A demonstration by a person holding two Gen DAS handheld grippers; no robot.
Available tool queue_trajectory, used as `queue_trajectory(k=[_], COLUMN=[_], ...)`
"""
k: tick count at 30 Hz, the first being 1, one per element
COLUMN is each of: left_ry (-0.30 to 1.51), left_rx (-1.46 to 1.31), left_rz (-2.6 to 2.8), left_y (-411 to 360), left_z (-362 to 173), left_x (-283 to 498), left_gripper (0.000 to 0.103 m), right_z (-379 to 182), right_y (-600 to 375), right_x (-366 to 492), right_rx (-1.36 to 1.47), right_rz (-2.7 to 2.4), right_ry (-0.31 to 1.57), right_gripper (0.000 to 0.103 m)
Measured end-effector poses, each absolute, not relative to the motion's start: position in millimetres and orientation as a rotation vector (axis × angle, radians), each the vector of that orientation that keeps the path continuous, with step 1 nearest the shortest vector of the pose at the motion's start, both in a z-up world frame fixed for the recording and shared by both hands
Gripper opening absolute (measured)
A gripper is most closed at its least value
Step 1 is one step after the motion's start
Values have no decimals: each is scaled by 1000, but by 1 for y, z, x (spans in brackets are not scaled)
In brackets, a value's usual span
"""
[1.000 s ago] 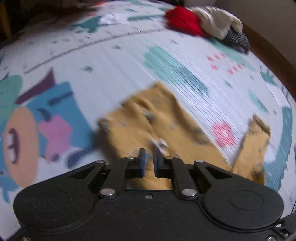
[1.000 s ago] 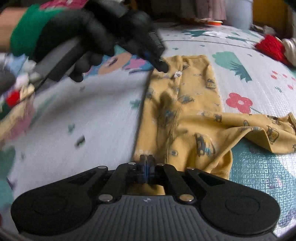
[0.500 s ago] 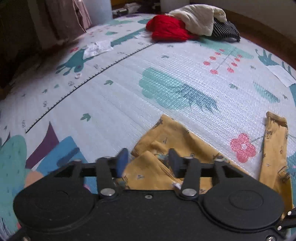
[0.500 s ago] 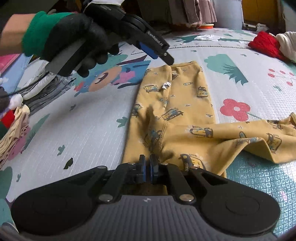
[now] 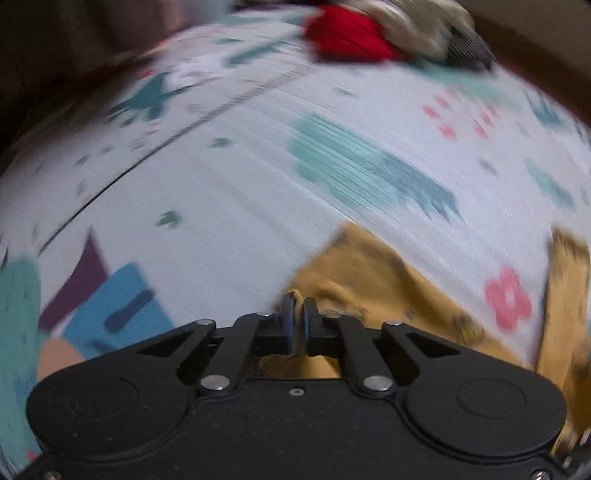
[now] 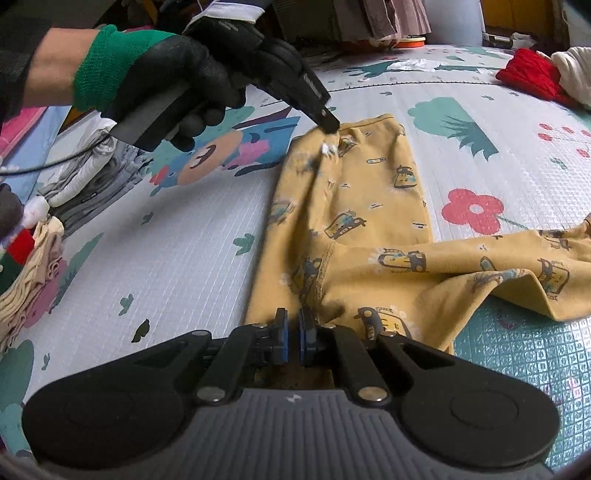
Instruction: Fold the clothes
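Small yellow trousers (image 6: 369, 229) with a car print lie on a patterned play mat (image 6: 184, 236). The waistband is at the far end, and one leg runs off to the right. My left gripper (image 5: 295, 308) is shut on the waistband edge of the trousers (image 5: 373, 280). It also shows in the right wrist view (image 6: 327, 123), held by a gloved hand at the waistband. My right gripper (image 6: 293, 325) is at the near edge of the trousers, its pads a narrow gap apart with no cloth seen between them. The left wrist view is blurred.
A pile of red (image 6: 532, 74) and cream clothes lies at the far right of the mat, also in the left wrist view (image 5: 351, 33). Folded clothes (image 6: 88, 177) are stacked at the left. Furniture and hanging cloth stand beyond the mat.
My left gripper was open over the waistband half a second ago and has shut on it. My right gripper's pads have parted slightly and stay at the near edge.
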State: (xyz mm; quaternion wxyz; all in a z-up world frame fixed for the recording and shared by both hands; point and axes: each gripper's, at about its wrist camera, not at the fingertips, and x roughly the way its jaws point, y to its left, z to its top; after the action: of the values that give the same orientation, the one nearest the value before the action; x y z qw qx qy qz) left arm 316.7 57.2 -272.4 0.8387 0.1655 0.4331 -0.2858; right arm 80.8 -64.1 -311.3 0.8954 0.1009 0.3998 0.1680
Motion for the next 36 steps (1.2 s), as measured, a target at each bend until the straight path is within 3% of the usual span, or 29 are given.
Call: queue_trajectory(k=[6, 9, 10, 15, 19, 24, 27, 31, 36], left_ry=[964, 956, 939, 901, 961, 1025, 1022, 991, 999], left_rx=[295, 252, 238, 225, 301, 434, 386, 420, 478], left_rz=[-510, -500, -502, -627, -796, -806, -769, -847, -955], left_y=[53, 58, 61, 82, 81, 69, 73, 71, 55], left_z=[-287, -275, -267, -229, -241, -290, -290, -272, -283], left_x=[319, 323, 324, 310, 282, 260, 260, 245, 218], left_gripper=[5, 22, 24, 24, 24, 26, 25, 25, 25], right_z=[-311, -304, -299, -276, -280, -317, -325, -327, -301], right_y=[-63, -63, -60, -31, -25, -85, -104, -119, -110], right_x=[74, 69, 67, 76, 105, 121, 124, 122, 87], right_rx=[242, 235, 215, 72, 40, 448, 618, 832, 681], right_rz=[319, 283, 283, 373, 359, 267, 257, 226, 240], right_ry=[827, 807, 780, 667, 678, 770, 783, 787, 738], right_gripper=[8, 9, 10, 13, 13, 10, 3, 11, 22])
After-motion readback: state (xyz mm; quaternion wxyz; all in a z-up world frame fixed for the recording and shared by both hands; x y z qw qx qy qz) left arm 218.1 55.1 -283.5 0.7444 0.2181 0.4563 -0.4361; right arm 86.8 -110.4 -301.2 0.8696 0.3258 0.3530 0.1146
